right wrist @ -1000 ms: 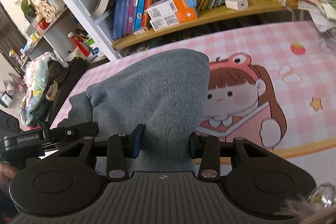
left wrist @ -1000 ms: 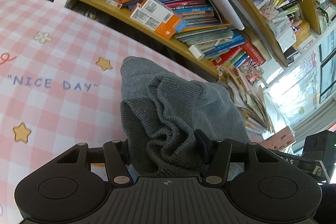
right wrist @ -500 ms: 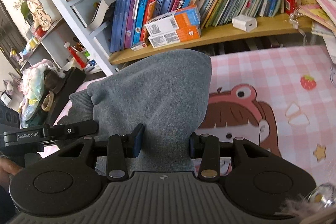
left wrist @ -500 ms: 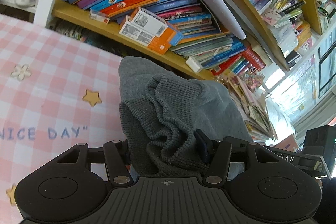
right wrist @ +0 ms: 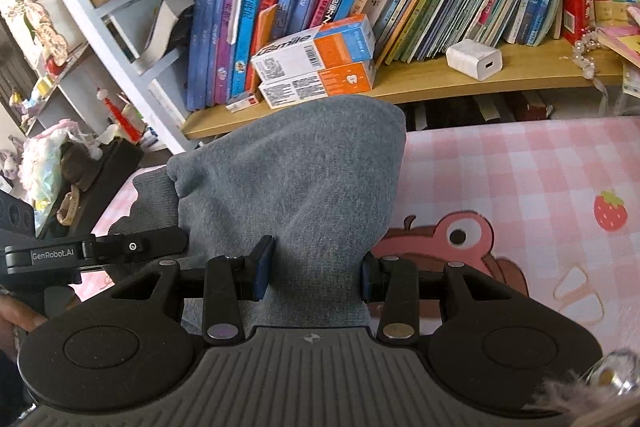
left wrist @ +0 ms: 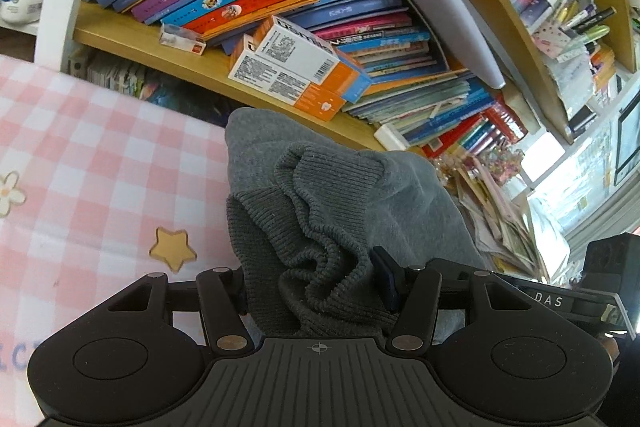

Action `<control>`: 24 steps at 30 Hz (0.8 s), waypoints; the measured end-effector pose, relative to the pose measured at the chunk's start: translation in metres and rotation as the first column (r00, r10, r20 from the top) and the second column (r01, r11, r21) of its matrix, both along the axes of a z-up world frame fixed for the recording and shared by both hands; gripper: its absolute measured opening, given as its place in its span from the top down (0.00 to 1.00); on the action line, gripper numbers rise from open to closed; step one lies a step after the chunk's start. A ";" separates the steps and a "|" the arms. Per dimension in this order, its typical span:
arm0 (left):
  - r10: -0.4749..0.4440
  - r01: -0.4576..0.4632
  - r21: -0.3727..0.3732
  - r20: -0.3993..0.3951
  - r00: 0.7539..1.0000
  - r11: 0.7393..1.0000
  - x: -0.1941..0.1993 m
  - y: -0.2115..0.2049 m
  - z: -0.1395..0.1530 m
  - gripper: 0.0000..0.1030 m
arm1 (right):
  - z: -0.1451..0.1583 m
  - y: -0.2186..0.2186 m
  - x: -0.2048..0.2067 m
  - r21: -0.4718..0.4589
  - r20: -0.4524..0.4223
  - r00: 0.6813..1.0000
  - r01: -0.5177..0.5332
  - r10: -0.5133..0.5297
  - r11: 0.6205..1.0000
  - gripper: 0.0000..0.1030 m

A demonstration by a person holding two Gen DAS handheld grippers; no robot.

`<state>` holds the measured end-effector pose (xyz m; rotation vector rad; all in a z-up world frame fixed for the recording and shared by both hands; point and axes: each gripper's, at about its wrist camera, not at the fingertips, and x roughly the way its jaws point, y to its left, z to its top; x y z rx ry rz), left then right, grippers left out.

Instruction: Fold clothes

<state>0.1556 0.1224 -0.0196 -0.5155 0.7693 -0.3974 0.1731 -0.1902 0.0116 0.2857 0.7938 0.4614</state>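
A grey sweatshirt (left wrist: 320, 227) with a ribbed knit hem fills the middle of the left wrist view, bunched and lifted above the pink checked tablecloth (left wrist: 100, 163). My left gripper (left wrist: 316, 287) is shut on the ribbed hem. In the right wrist view the same grey sweatshirt (right wrist: 304, 187) drapes up and over, and my right gripper (right wrist: 312, 273) is shut on its smooth fabric. The left gripper's body (right wrist: 96, 251) shows at the left edge there, close beside the right one. The cloth hides both grippers' fingertips.
A wooden bookshelf (right wrist: 440, 83) packed with books runs close behind the table, with two orange-and-white boxes (right wrist: 316, 63) and a white charger (right wrist: 474, 61) on its ledge. The pink cloth with cartoon print (right wrist: 520, 211) lies to the right. A hand (right wrist: 16, 319) holds the left gripper.
Both grippers have carried the sweatshirt across the table towards the bookshelf; the shelf looms larger and the "NICE DAY" lettering and cartoon girl have slid out of view. Grips are unchanged.
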 end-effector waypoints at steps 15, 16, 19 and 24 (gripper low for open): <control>0.009 -0.009 -0.005 0.008 1.000 1.000 0.052 0.002 -0.028 0.46 | -0.025 0.000 0.058 0.000 0.005 1.000 0.002 -0.002 1.000 0.63; 0.008 -0.008 -0.003 0.000 1.000 1.000 0.054 0.002 -0.031 0.46 | -0.029 -0.001 0.060 0.002 -0.005 1.000 0.005 -0.005 1.000 0.63; 0.007 -0.007 0.000 -0.006 1.000 1.000 0.055 0.002 -0.039 0.45 | -0.041 -0.004 0.062 0.017 -0.031 0.999 0.020 -0.019 1.000 0.62; 0.024 -0.024 -0.023 -0.007 1.000 0.999 0.054 0.004 -0.044 0.41 | -0.052 -0.013 0.060 0.085 -0.054 0.997 0.050 -0.046 0.995 0.55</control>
